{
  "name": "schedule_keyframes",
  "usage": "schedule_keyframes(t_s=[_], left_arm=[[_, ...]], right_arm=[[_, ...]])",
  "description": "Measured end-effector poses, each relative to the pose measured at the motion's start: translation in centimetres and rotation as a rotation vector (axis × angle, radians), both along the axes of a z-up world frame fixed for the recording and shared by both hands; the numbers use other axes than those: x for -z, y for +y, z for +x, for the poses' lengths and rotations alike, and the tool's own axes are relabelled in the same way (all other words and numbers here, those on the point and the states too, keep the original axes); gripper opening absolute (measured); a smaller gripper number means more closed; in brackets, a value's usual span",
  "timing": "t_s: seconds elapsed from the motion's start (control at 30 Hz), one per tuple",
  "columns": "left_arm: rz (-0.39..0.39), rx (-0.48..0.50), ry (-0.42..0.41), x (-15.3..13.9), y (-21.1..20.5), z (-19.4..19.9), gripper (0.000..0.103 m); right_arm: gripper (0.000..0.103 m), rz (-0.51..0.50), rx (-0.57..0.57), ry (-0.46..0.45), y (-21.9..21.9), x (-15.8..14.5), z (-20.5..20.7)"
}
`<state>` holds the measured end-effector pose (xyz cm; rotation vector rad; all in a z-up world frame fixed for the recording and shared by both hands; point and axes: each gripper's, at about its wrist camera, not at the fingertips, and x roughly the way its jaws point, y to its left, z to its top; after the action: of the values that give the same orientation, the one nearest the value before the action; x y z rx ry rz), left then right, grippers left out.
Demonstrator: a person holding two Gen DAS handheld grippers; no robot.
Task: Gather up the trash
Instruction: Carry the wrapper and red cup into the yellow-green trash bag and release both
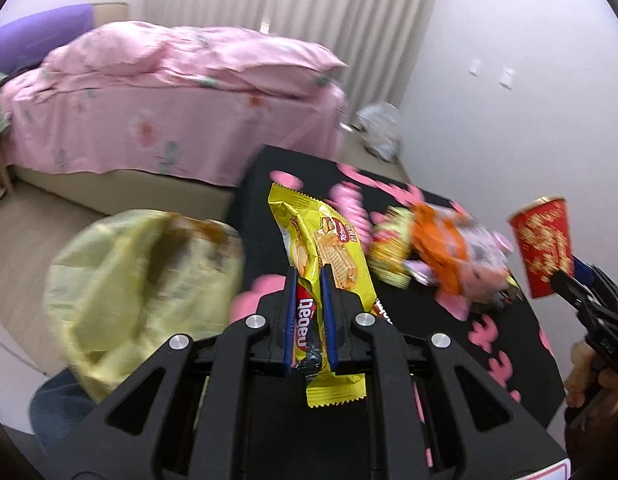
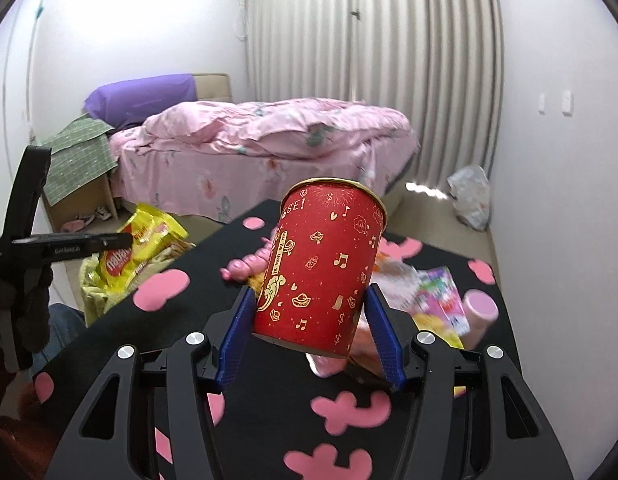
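Counter point(image 2: 349, 412) is still sitting with a pile of wrappers point(image 1: 441, 252) on it — plenty left. Bin bag point(image 1: 141, 280) is waiting beside it. My right tool point(image 2: 311, 312) is gripping the red cup point(image 2: 325, 264), left tool point(image 1: 311, 312) is clamping the yellow wafer pack point(image 1: 321, 240) — both lifted off the counter.

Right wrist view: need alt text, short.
The right gripper holds a red paper cup, tilted, between its blue pads above a black table with pink shapes. At left, the left gripper carries a yellow snack wrapper over a yellow-green trash bag. A pink bed stands behind.
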<state>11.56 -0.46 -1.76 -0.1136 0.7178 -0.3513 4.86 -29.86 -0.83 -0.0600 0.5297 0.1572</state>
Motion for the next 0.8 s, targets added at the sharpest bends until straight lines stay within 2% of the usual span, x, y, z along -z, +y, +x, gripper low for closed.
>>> schedule_keyframes(t_s=[0.17,0.27,0.37,0.47,0.6,0.7,0.8], left_arm=[[0.022,-0.153,-0.023,-0.6,6.1,0.9,0.011],[0.055,-0.233,-0.008,0.0,9.7,1.6,0.011],[0.061,-0.233,0.02,1.0,11.5,2.0,0.011],[0.043,-0.148,0.057,2.5,12.2,2.8,0.011],[0.042,-0.09,0.165,6.3,12.6,5.6,0.011],[0.105,-0.127,0.237,8.9,12.7,7.6,0.011],[0.165,-0.203,0.232,9.4,14.3,8.0,0.011]], right_arm=[[0.054,0.017,-0.069,0.012,1.9,-0.4,2.0],[0.054,0.043,-0.119,0.039,3.5,-0.2,3.7],[0.054,0.046,-0.193,0.06,6.0,0.1,5.4],[0.054,0.036,-0.282,0.076,8.7,0.2,7.4],[0.054,0.059,-0.413,0.12,12.9,0.3,11.1],[0.053,0.064,-0.525,0.155,16.6,0.7,13.7],[0.054,0.075,-0.616,0.231,20.5,2.0,16.4]])
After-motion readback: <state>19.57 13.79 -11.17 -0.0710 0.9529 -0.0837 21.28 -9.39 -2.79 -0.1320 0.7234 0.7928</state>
